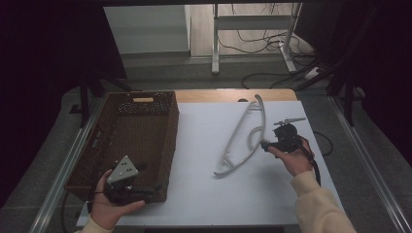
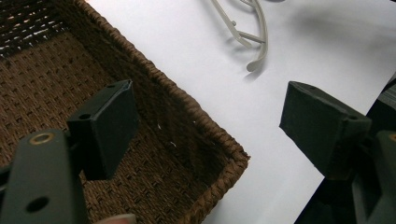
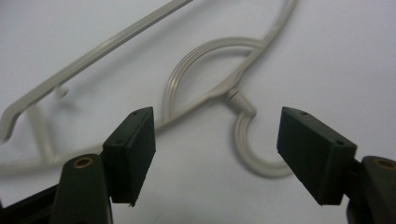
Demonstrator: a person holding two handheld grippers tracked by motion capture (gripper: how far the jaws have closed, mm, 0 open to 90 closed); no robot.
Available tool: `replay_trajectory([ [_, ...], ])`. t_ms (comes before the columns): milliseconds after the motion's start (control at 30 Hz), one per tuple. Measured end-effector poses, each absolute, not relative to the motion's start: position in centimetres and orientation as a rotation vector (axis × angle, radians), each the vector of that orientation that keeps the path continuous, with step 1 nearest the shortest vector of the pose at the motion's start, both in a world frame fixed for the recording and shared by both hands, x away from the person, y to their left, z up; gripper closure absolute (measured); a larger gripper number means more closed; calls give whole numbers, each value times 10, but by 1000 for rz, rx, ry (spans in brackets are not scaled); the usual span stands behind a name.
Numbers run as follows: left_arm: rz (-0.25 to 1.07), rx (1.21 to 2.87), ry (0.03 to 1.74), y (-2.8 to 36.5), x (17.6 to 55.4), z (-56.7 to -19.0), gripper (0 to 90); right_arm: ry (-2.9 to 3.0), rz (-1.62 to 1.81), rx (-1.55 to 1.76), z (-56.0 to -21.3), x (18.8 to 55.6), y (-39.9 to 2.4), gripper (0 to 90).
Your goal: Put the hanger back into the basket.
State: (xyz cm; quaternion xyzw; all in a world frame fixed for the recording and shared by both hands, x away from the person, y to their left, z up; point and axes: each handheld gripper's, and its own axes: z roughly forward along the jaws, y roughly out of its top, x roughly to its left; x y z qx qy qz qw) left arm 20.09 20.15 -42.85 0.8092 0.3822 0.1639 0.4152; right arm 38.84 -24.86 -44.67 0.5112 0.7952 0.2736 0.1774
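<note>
On white table (image 1: 209, 194), unlabelled hanger (image 1: 243, 138)

One brown woven basket (image 1: 131, 141) stands on the left of one white table (image 1: 209, 194), with one pale plastic clothes hanger (image 1: 243, 138) lying to the right of the basket, and two handheld grippers work there, one per hand.

Hanger (image 3: 205, 88) cut off at top and left edges of right gripper view; far shoulder out of frame. In left gripper view, hanger (image 2: 250, 35) cropped by top edge, basket (image 2: 187, 121) cropped left and bottom. In high view, basket's (image 1: 167, 145) near wall partly hidden behind left gripper (image 1: 127, 180). Right gripper's (image 1: 279, 141) jaw gap too small to judge there.
</note>
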Motion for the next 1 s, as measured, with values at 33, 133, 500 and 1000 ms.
replay_trajectory([
  [33,412,2033,960,202,201,-428,192,2234,765,1467,-447,394,-248,274],
  [133,412,2035,958,201,201,-428,192,2192,741,1524,-449,410,-246,292],
  [500,412,2033,957,201,201,-428,193,2158,660,1635,-463,450,-241,330],
  [1000,416,2029,959,203,201,-428,193,2138,576,1705,-485,475,-225,445],
])
